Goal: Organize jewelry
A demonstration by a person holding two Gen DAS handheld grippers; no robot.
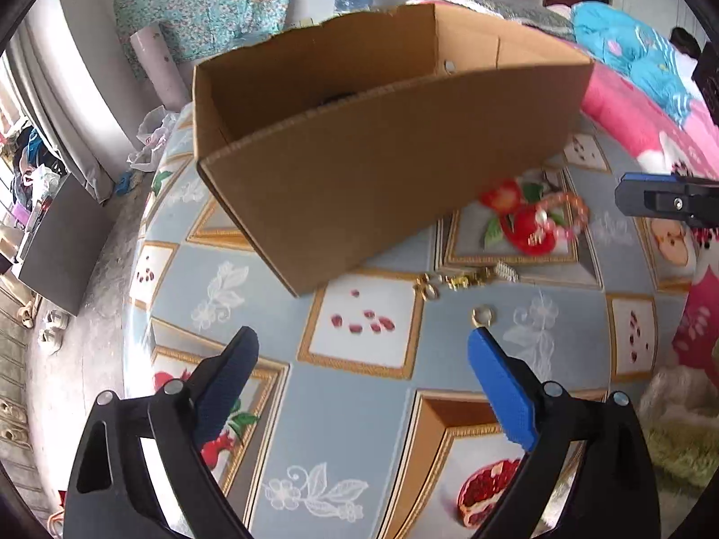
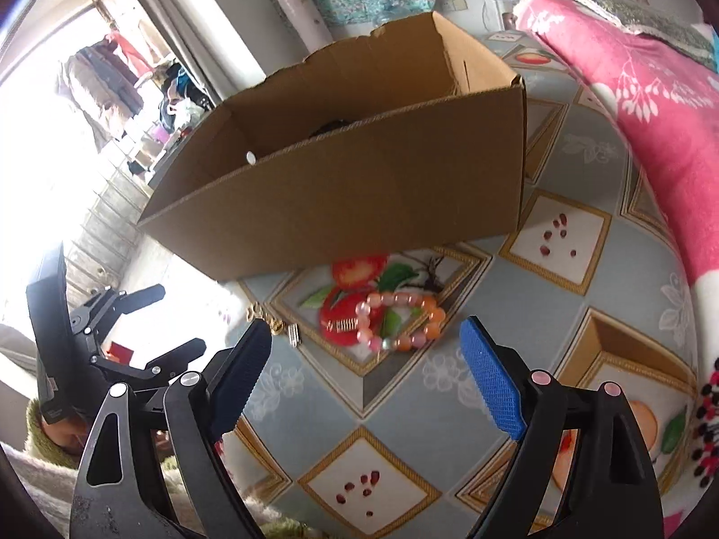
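The bracelet [image 2: 400, 321], a loop of pink and orange beads, lies flat on the counter [image 2: 449, 404] just in front of the box [image 2: 359, 179], over a printed fruit panel of the patterned cover. A small metal spring-like piece [image 2: 342, 326] lies beside it on the same panel. Toward the counter's left edge, as the right wrist view shows it, a cluster of gold pieces [image 1: 454, 280] lies close to the box's near corner. One gold ring [image 1: 483, 315] lies apart from the cluster, nearer the left claw.

The box stands open-topped on the counter. A dark object shows inside above the near wall; what it is cannot be told.

Left claw [image 1: 364, 352]: wide open, empty, hanging over the counter. The tip of its blue finger sits just below the ring in its own view, without gripping it.

Right claw [image 2: 366, 343]: wide open, empty, aimed down at the bracelet, which lies just beyond the fingertips.

Step in hand, as judged: the approach to a pickup, with jewelry still loose on the counter and none of it gripped.

Next move, as judged:
1. Lower the right claw until its fingers straddle one side of the bracelet.
2. Close on the beads.
3. Lift clear of the box's near wall and release inside.

The ring lies flat and thin, so it calls for fingertips set almost on the cover.
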